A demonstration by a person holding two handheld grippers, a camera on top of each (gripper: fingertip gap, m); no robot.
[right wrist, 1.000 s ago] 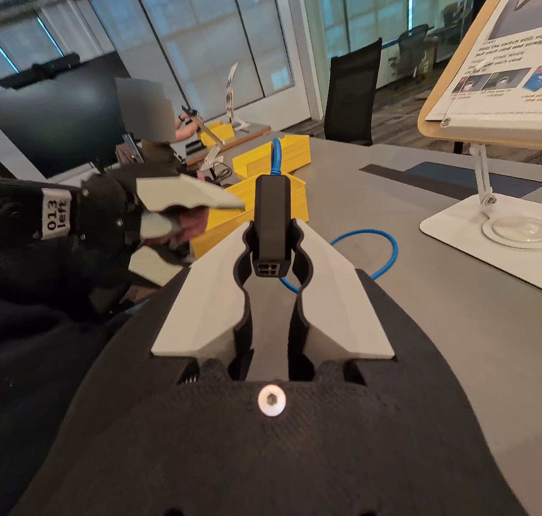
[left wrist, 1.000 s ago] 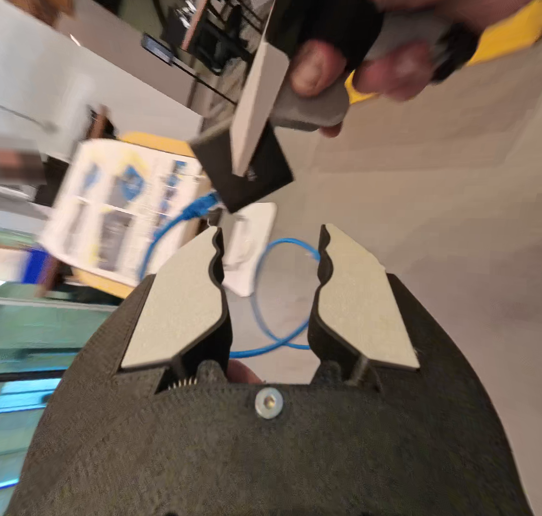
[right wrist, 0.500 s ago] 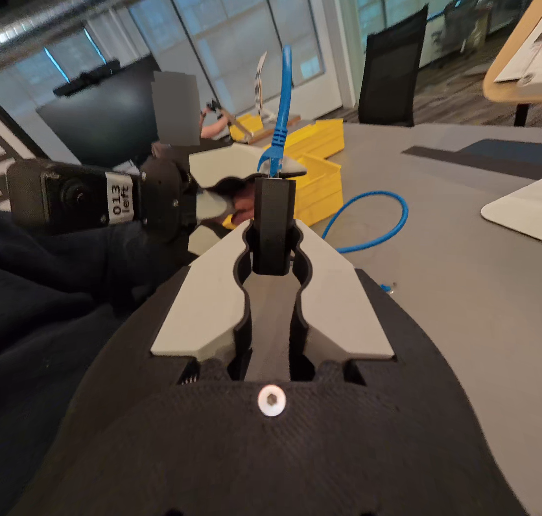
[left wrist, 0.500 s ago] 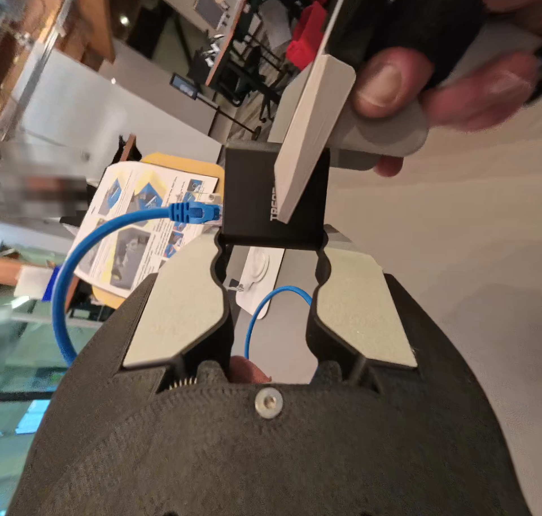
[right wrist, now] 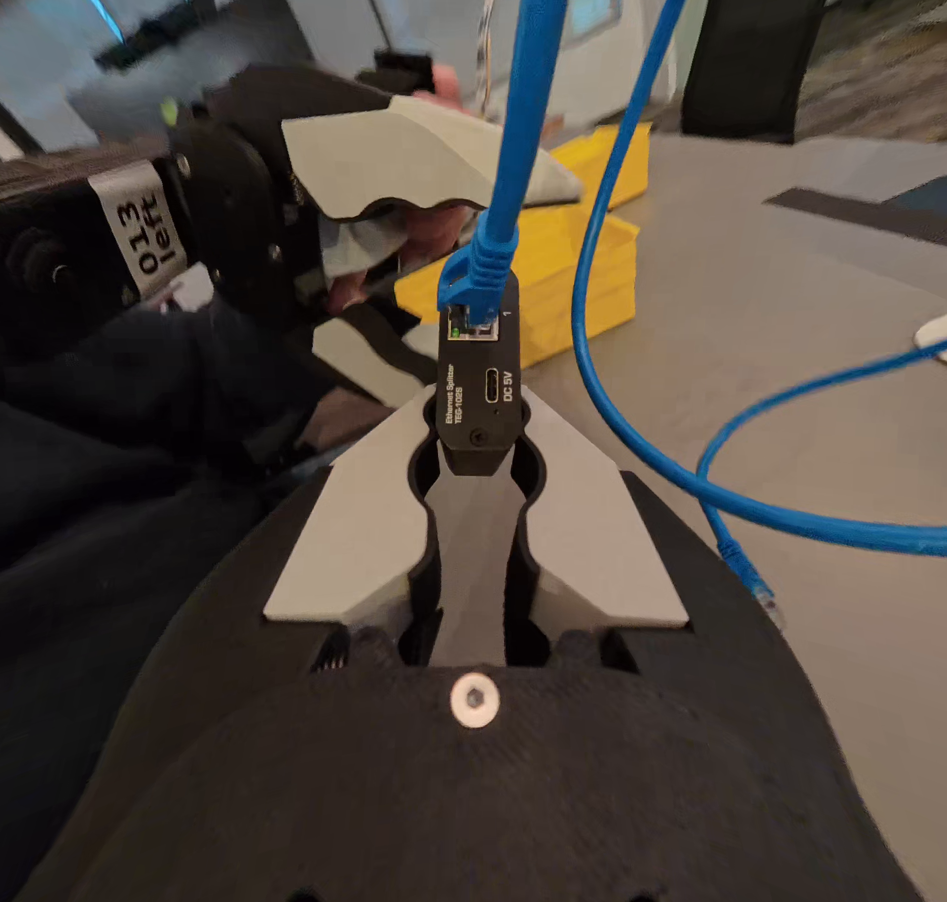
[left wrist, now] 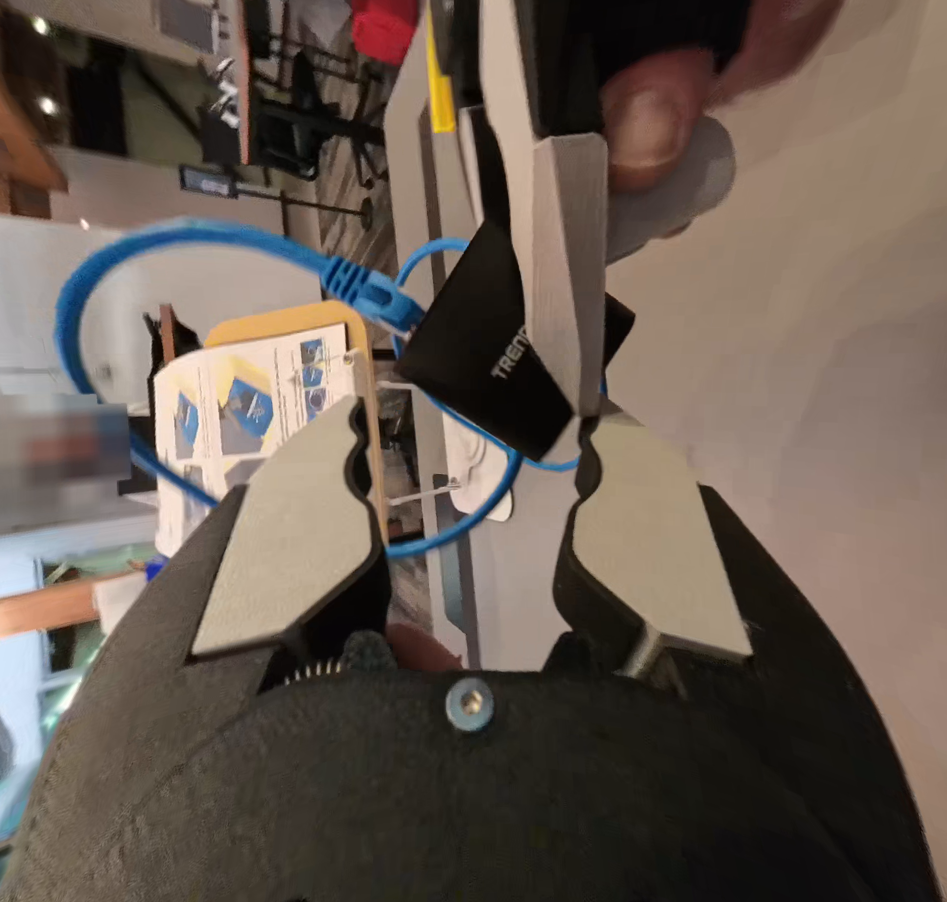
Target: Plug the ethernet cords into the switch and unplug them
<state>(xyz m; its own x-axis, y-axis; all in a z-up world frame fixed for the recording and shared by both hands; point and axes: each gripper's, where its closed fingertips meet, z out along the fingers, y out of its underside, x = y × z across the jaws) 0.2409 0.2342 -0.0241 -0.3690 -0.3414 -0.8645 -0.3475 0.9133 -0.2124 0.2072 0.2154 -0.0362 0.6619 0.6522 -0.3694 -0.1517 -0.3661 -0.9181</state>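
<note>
Little black switch [right wrist: 479, 390] is standing on end, its bottom end pinched in the right jaws. One blue cord [right wrist: 528, 109] is plugged into its top port, with a green light lit beside it. The cord's other plug [right wrist: 745, 577] lies loose on the grey tabletop [right wrist: 820, 365].

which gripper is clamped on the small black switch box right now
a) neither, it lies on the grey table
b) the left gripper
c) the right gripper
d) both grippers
c: in the right wrist view the right gripper has its grey fingers closed on the lower end of the small black switch box, with a blue ethernet cord plugged into its top, while the left gripper stands open and empty.
</note>
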